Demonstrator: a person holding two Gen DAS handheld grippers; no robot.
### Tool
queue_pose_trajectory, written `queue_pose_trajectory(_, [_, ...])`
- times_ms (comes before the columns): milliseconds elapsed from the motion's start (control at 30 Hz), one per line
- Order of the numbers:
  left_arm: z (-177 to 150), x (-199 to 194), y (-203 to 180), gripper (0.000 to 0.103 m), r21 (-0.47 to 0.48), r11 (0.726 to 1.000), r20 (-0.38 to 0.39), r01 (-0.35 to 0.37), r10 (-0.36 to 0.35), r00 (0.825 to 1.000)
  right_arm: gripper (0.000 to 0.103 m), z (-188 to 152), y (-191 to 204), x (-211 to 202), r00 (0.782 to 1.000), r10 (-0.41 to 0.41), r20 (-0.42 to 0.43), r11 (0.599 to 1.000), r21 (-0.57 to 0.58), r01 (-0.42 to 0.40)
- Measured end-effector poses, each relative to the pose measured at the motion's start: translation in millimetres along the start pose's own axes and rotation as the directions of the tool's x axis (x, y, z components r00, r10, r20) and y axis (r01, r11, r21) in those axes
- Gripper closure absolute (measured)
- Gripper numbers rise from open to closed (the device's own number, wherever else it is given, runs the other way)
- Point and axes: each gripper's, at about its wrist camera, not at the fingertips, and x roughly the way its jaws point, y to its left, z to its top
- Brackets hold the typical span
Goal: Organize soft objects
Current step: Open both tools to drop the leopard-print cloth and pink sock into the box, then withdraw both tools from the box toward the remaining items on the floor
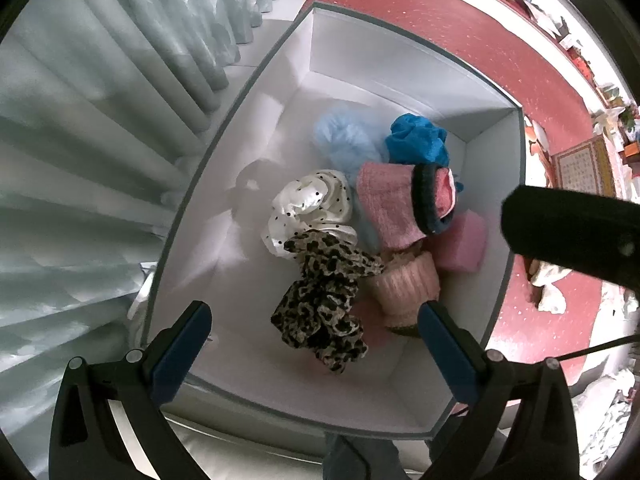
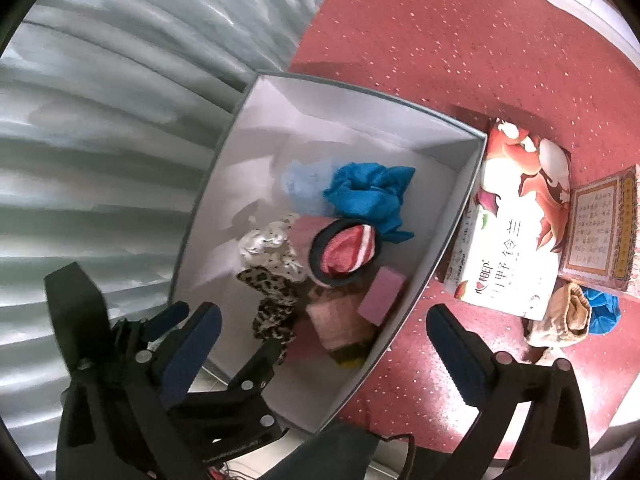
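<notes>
The left claw point(image 1: 314, 346) hangs wide open over the near end of a white box point(image 1: 256, 132), holding nothing. The right claw point(image 2: 324, 338) is also spread wide and empty, above the box's right rim and the red carpet point(image 2: 420, 52).

The soft things lie heaped on the box floor toward its right side: a leopard-print scrunchie point(image 1: 320, 312) nearest the left claw, a white dotted scrunchie point(image 1: 310, 208) touching it behind, a pink knit hat point(image 1: 394, 204) with a dark band, a pale pink knit piece point(image 1: 408, 286), a pink sponge block point(image 1: 462, 242) against the right wall, a light blue puff point(image 1: 346, 142) and a bright blue cloth point(image 1: 418, 140) farthest back.

Outside (right wrist view), a printed carton point(image 2: 516, 236) touches the box's right wall, and a tan cloth point(image 2: 560, 320) with a blue one point(image 2: 606, 314) lies on the carpet beside it. Grey curtains point(image 1: 100, 120) hang to the left.
</notes>
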Motion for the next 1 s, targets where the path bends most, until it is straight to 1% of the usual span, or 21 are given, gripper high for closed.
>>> queue_pose_trajectory(200, [-0.7,-8.5,0.3,0.000,0.021,0.999,0.009,-0.040,0.039,0.999,0.000,-2.8,2.6,-12.5,1.000,0.015,0.021,1.000,-0.012,-0.015])
queue_pose_trajectory(367, [2.2,-16.1,0.7,0.000,0.018,0.999,0.013,-0.033,0.032,0.999,0.000,-9.4,-0.5,-21.5,0.999,0.027,0.027,0.999,-0.035,-0.026])
queue_pose_trajectory(467, [4.0,-20.2,-2.7,0.000,0.023,1.000,0.020,-0.020,0.020,1.000,0.000,-18.0,-9.9,-29.2,0.999,0.041,0.030,0.998,-0.054,-0.039])
queue_pose_trajectory(633, [6.0,-21.3,-22.2,0.000,0.068,0.998,0.011,-0.010,0.009,1.000,0.000,-30.1,-33.9,-44.2,0.997,0.068,0.046,0.997,-0.033,-0.066])
queue_pose_trajectory(733, [6.6,-19.7,-40.8,0.000,0.101,0.995,0.006,-0.003,0.003,1.000,0.000,-38.8,-47.3,-54.7,0.995,0.079,0.060,0.997,-0.025,-0.077])
queue_pose_trajectory(833, [8.2,-20.1,-60.8,0.000,0.148,0.989,-0.002,0.010,-0.010,1.000,0.000,-51.0,-57.3,-67.4,0.993,0.092,0.071,0.995,-0.040,-0.090])
queue_pose_trajectory(933, [8.7,-20.8,-78.7,0.000,0.193,0.981,-0.016,0.025,-0.023,1.000,0.000,-69.4,-73.3,-81.2,0.988,0.133,0.082,0.990,-0.045,-0.130])
queue_pose_trajectory(1000, [8.1,-22.5,-92.4,0.000,0.223,0.974,-0.020,0.045,-0.041,0.999,0.000,-80.1,-88.5,-89.3,0.983,0.153,0.104,0.988,-0.020,-0.152])
